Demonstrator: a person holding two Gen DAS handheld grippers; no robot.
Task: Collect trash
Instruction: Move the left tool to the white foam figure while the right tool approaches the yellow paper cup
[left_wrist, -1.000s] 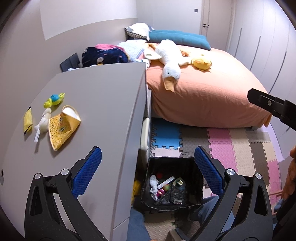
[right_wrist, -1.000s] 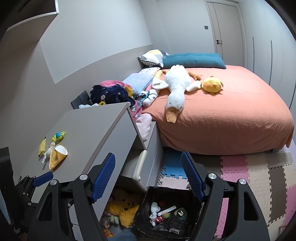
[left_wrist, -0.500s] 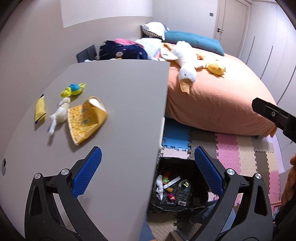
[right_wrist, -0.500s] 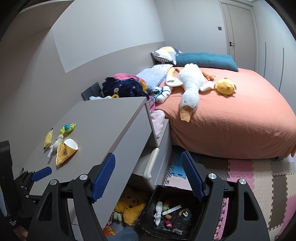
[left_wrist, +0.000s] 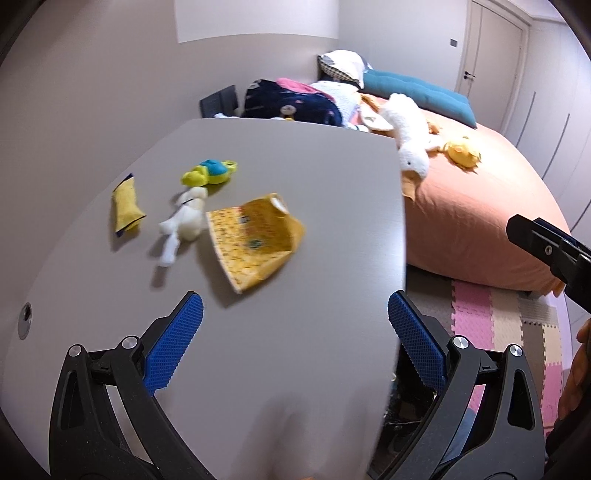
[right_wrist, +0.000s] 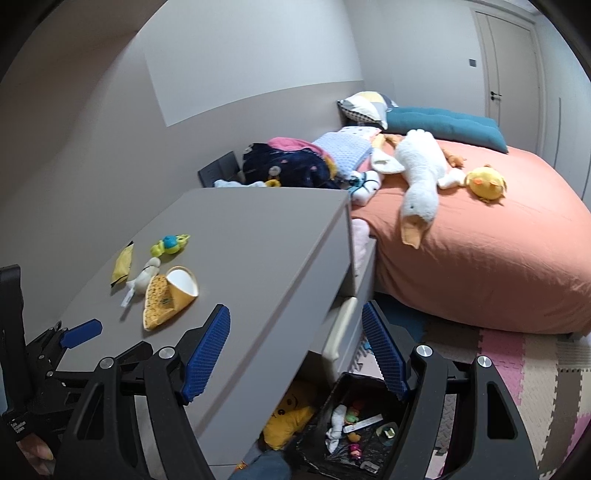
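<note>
On the grey dresser top (left_wrist: 288, 332) lie a crumpled yellow bag (left_wrist: 255, 242), a small white plush (left_wrist: 184, 221), a yellow wrapper (left_wrist: 125, 206) and a yellow-and-blue toy (left_wrist: 208, 172). My left gripper (left_wrist: 295, 343) hovers open over the dresser, short of the bag, with nothing between its fingers. My right gripper (right_wrist: 295, 354) is open and empty above the dresser's front edge; the yellow bag (right_wrist: 166, 295) lies to its left. A black trash bin (right_wrist: 354, 428) with several small items stands on the floor below.
A bed (right_wrist: 480, 251) with an orange sheet carries a white goose plush (right_wrist: 417, 184) and a yellow chick (right_wrist: 485, 182). Clothes (right_wrist: 288, 162) are heaped by the headboard. A dresser drawer (right_wrist: 347, 325) stands pulled out. Foam mats (right_wrist: 517, 362) cover the floor.
Both grippers have shifted left over the dresser; the trash on its top sits nearer and more central in the left view, and the bin has slid out of it. The jaws keep their width.
</note>
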